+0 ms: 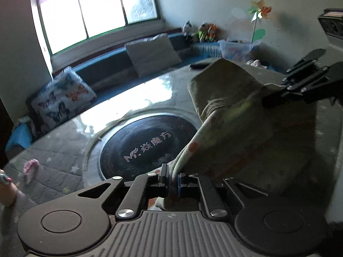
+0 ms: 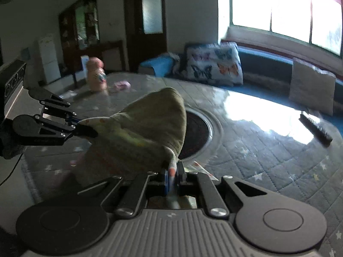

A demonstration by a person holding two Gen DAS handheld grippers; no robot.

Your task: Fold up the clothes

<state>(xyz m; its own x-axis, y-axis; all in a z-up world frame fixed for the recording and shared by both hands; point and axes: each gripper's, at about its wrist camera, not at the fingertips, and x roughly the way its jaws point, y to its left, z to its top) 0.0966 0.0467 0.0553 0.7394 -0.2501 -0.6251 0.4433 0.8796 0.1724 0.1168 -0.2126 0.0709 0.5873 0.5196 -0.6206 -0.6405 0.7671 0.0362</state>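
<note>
Landmark: the round black hotplate [image 1: 148, 147] sunk in the middle of the table [image 1: 64, 167].

Left of the hotplate, near the table's edge, I see a small pink scrap [image 1: 31, 168] on the quilted grey cover. Beyond that edge a butterfly cushion [image 1: 62, 98] leans on the blue bench [image 1: 103, 68] under the window [image 1: 96, 10].

My left gripper [image 1: 171, 178] sits at the near side of the hotplate, jaws pinched narrow on a pale, orange-dotted hem of the garment [image 1: 231, 90]. The garment is olive-green; it hangs between my two grippers, lifted clear above the hotplate's right half, its far fold peaked upward.

Right of the hotplate my right gripper [image 1: 276, 96] clamps the garment's other edge; in its own wrist view the jaws are nearly closed on the dotted hem, with the cloth bunched between them.

Farther right of the hotplate, a dark remote [image 2: 315, 128] lies on the table in the window glare. Behind it, a grey cushion [image 2: 310, 85] on the bench.
</note>
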